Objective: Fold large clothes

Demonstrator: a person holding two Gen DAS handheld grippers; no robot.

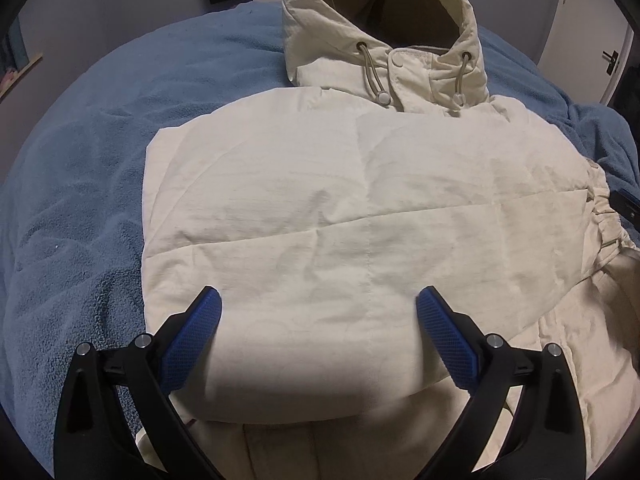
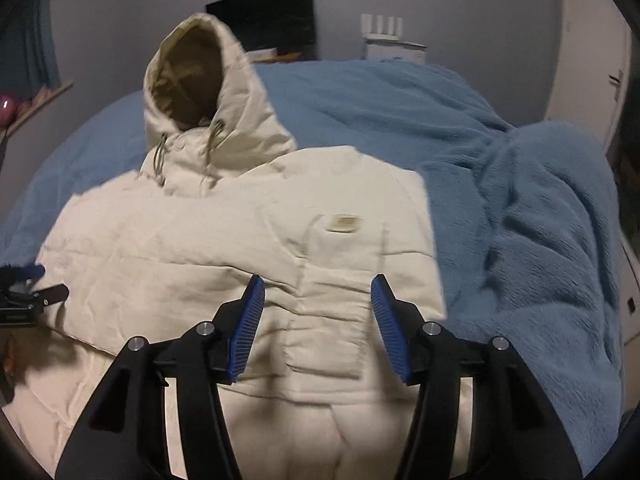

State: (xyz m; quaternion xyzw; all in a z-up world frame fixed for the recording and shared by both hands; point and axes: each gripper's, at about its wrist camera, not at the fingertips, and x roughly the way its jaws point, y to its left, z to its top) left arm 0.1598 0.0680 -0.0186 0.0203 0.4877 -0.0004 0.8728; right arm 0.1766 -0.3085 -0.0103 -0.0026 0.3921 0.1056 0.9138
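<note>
A cream hooded padded jacket (image 1: pixel 360 208) lies on a blue fleece blanket, hood (image 1: pixel 380 8) at the far end, both sleeves folded across the front. My left gripper (image 1: pixel 318 300) is open and empty, just above the folded left sleeve near the hem. In the right wrist view the jacket (image 2: pixel 200 248) shows a small chest label (image 2: pixel 344 224). My right gripper (image 2: pixel 318 292) is open and empty above the folded right sleeve. The left gripper (image 2: pixel 24 292) shows at the left edge of the right wrist view.
The blue blanket (image 1: pixel 88 184) covers the bed and is bunched into thick folds on the right (image 2: pixel 540 220). A dark screen (image 2: pixel 264 20), a white radiator (image 2: pixel 384 40) and a door (image 2: pixel 592 60) stand beyond the bed.
</note>
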